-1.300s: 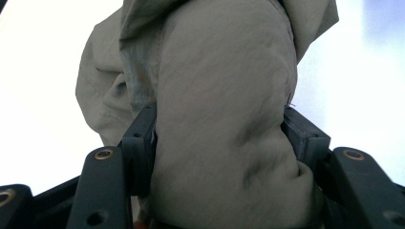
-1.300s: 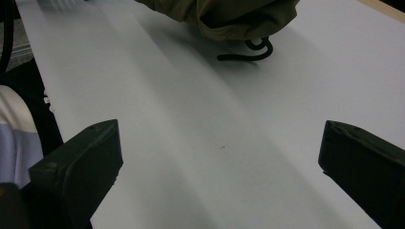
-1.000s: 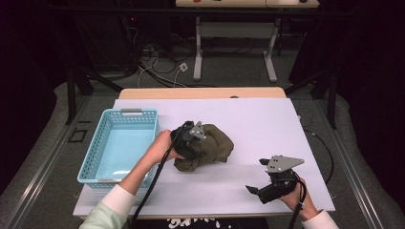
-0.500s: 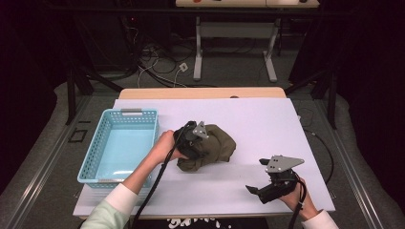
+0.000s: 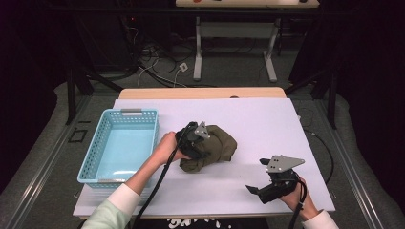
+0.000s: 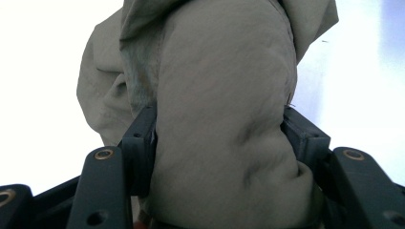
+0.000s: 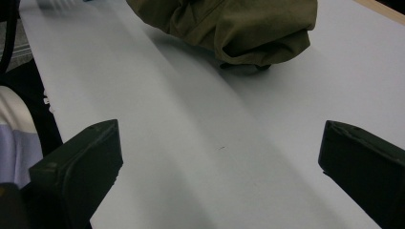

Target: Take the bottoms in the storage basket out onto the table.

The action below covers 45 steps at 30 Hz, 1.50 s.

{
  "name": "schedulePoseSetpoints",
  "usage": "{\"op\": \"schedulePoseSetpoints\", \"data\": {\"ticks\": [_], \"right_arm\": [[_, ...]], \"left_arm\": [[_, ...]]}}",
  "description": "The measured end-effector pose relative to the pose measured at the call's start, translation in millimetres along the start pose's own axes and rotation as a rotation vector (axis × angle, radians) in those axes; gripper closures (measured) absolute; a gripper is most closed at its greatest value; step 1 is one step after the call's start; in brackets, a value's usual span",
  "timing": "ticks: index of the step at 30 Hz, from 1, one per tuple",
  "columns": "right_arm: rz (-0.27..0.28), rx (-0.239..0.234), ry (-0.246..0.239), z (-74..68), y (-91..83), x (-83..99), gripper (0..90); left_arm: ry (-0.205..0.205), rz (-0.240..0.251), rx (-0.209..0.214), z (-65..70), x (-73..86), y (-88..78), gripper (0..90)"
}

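White table (image 5: 267, 119) is seen with an olive cloth (image 5: 217, 145) bunched mid-table beside a blue basket (image 5: 119, 143). Left gripper (image 6: 219, 143) jaws are clamped on a thick fold; right gripper (image 5: 260, 190) jaws are spread, empty. Cloth is judged soft, light, floppy; best pinched at a bunched fold.

The high view was evenly lit on the white worktop (image 5: 267, 124), while the room around it sank into near-black. Soft shadows lay under the cloth (image 5: 212, 148) and the right tool (image 5: 253, 190). In the left tool (image 6: 219, 138) view the worktop behind the cloth was blown out to white glare, the near cloth slightly soft. The right tool view showed blurred near jaws and pale streaks of light.
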State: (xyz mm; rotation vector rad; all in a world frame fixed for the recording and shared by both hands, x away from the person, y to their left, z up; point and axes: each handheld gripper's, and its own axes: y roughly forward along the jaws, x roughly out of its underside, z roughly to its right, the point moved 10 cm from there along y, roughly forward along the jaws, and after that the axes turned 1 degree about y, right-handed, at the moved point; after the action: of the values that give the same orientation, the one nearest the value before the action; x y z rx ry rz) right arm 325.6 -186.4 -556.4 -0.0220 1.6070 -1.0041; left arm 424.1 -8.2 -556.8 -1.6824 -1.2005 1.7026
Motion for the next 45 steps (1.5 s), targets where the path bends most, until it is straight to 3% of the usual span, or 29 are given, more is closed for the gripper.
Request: {"op": "schedulePoseSetpoints", "data": {"ticks": [31,45], "right_arm": [[0.003,0.0,-0.002,-0.9,-1.0,-0.6,0.9],[0.0,-0.003,0.0,-0.7,-0.3,0.1,0.9]], "left_arm": [[-0.097,0.011,0.003,2.4,4.7,25.4,41.2],[-0.164,0.046,0.045,-3.4,9.8,29.4,39.3]]}}
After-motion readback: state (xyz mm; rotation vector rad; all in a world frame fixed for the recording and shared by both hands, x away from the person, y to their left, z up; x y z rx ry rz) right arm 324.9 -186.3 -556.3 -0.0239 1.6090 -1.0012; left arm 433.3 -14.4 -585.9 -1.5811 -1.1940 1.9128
